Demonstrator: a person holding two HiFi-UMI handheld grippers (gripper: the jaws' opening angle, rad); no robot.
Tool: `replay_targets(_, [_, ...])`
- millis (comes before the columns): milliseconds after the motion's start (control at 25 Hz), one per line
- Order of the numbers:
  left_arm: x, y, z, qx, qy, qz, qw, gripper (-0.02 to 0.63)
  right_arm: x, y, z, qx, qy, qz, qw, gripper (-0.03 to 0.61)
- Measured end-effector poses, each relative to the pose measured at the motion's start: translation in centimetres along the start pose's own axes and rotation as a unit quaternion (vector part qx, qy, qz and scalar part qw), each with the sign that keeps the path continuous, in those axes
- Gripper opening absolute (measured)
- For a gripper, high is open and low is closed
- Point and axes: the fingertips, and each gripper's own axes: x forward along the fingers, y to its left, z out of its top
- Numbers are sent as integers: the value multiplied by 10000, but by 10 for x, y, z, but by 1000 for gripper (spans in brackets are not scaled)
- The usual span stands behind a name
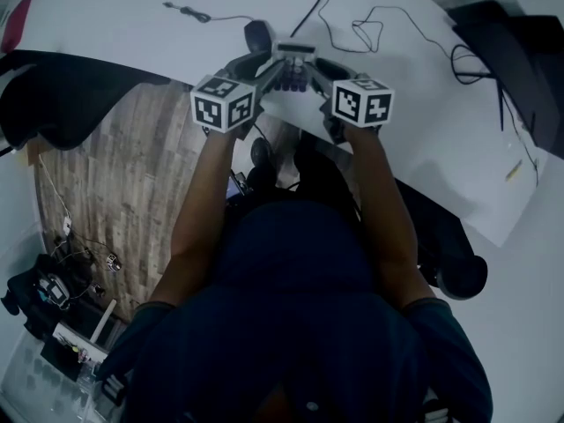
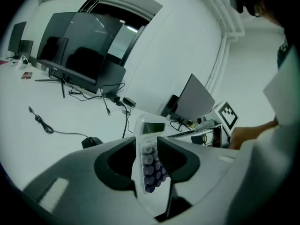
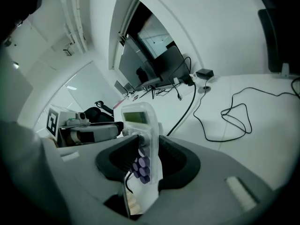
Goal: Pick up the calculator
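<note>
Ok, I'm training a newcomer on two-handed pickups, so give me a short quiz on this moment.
1. True or false: only the left tool grips the calculator.
2. Its keys are: A red, B purple, C yellow.
3. Fill in: past the tool tips, the calculator's ____ sticks out.
Key: 1 false, the right tool clamps it too; 2 B; 3 display.

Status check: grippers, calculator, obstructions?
Left gripper and right gripper both shut on white purple-keyed plastic calculator. Held clear of white desk. Nothing in the way.
</note>
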Motion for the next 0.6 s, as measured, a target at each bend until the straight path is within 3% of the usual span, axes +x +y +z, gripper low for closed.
replay_targets(600, [-61,-40,81,890,-875,-243,9919,129,-56,72,72,-916,-978,-29,9910,144])
